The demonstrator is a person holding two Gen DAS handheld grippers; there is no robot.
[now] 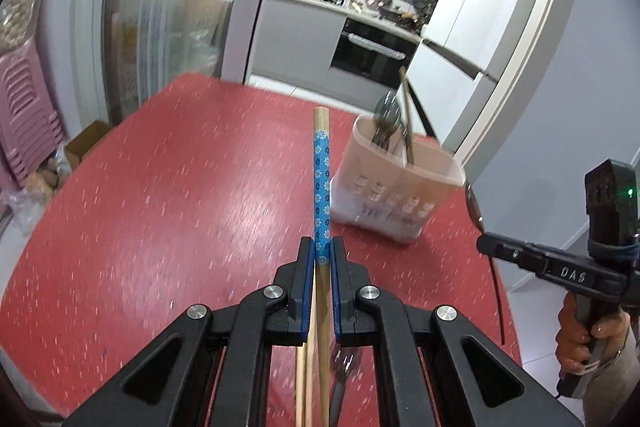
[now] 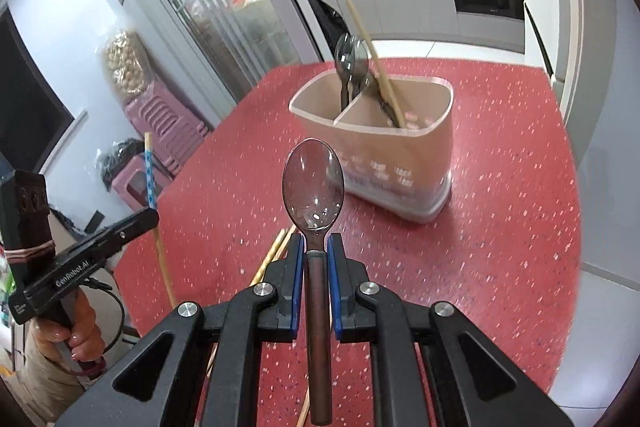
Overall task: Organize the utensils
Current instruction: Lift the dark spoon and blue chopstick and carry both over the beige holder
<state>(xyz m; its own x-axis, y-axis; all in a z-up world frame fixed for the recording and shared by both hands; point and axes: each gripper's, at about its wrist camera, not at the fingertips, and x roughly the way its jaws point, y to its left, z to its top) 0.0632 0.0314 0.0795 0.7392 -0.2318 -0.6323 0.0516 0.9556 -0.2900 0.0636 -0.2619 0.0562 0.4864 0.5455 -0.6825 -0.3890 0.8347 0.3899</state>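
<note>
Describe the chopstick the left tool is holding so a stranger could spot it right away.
Above the red speckled table, the left tool is shut on a bamboo chopstick pointing towards the beige utensil holder. Unlike the plain chopsticks lying on the table, it has a blue floral band.

Bright, even indoor light — fisheye-bent dark edges, motion blur on the holder.
</note>
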